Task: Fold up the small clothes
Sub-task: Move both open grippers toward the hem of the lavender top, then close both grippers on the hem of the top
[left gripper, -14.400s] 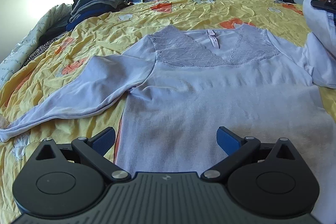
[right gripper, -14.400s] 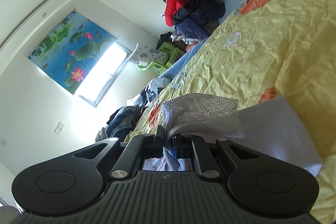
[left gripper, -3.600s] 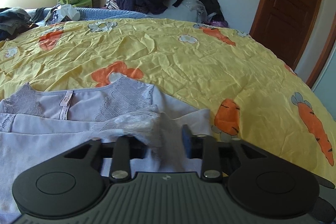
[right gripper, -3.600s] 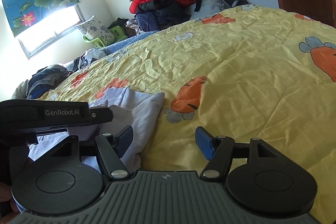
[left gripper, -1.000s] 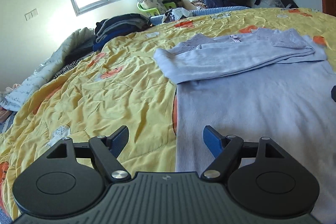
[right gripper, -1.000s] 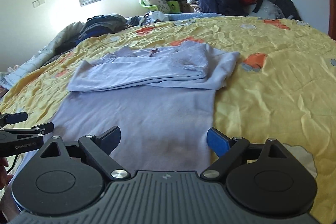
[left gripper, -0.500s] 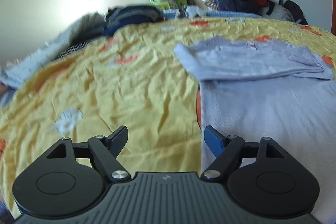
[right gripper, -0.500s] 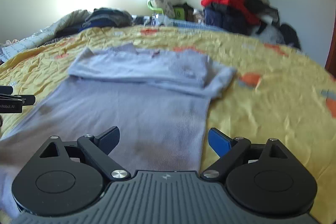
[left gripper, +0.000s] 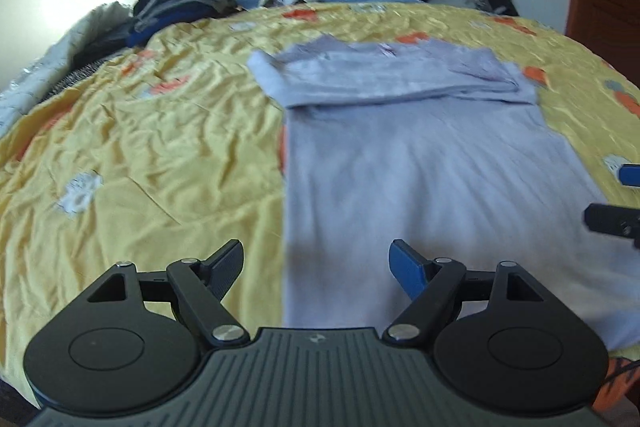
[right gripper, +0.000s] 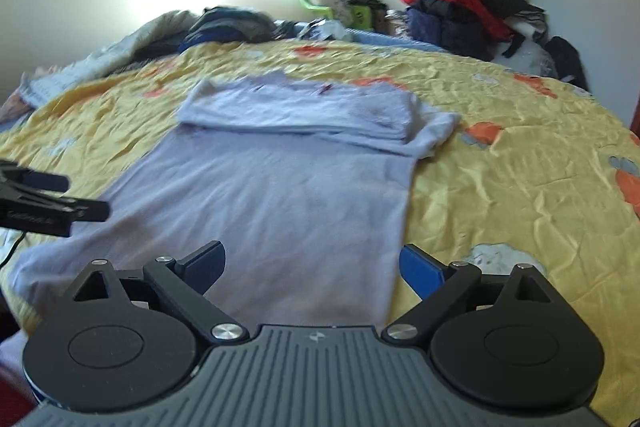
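My left gripper (left gripper: pixel 316 265): jaws wide, empty, poised over the hem's left corner. My right gripper (right gripper: pixel 310 265): likewise spread and empty, at the right corner, apparently ready for a paired lift. Yellow bedspread (left gripper: pixel 132 147): work surface. Lilac top (left gripper: pixel 420 163): flat on it, sleeves crossed over the chest, hem nearest me.
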Tool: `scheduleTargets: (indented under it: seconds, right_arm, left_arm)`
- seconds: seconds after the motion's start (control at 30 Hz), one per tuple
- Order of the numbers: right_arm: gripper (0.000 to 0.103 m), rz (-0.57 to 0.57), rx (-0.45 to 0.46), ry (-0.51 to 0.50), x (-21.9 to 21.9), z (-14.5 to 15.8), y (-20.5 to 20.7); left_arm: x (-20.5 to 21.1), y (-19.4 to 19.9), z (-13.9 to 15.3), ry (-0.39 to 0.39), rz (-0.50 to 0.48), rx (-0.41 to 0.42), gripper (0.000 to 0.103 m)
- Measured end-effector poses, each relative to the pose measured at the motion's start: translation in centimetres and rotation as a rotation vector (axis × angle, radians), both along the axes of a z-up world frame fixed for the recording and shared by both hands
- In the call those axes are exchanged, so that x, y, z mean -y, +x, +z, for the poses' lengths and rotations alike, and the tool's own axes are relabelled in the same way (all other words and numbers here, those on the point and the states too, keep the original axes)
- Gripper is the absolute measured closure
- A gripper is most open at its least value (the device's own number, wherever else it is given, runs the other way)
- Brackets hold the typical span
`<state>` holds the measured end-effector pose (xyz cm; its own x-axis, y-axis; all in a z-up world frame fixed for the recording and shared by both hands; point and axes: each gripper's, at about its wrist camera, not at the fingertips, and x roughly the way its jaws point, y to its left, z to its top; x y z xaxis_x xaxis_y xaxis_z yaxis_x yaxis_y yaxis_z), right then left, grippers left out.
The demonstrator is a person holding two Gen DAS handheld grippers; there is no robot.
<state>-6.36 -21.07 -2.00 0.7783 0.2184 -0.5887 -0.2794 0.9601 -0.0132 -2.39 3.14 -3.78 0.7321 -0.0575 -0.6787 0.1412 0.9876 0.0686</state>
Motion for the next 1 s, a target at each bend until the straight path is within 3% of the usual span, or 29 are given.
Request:
scheduleTargets:
  seconds: [0.1,0.27,1.0]
  right_arm:
    - [0.007,0.011,-0.037,-0.061,-1.1,-0.9,0.0]
    - [0.007,0.0,-0.064,-0.01,-1.0,-0.7,-0.5]
    - [0.007,0.007,-0.104,0.051,0.2,0.0,-2.7]
  left_arm:
    - [0.9,-0.2,-0.4,0.038,-0.009,-0.01,0.023]
    - [1.5,-0.6,-0.2,0.077,-0.008,-0.001,0.023]
    - [1.1,-1.9,0.3,0.113,-0.007,-0.03,0.02]
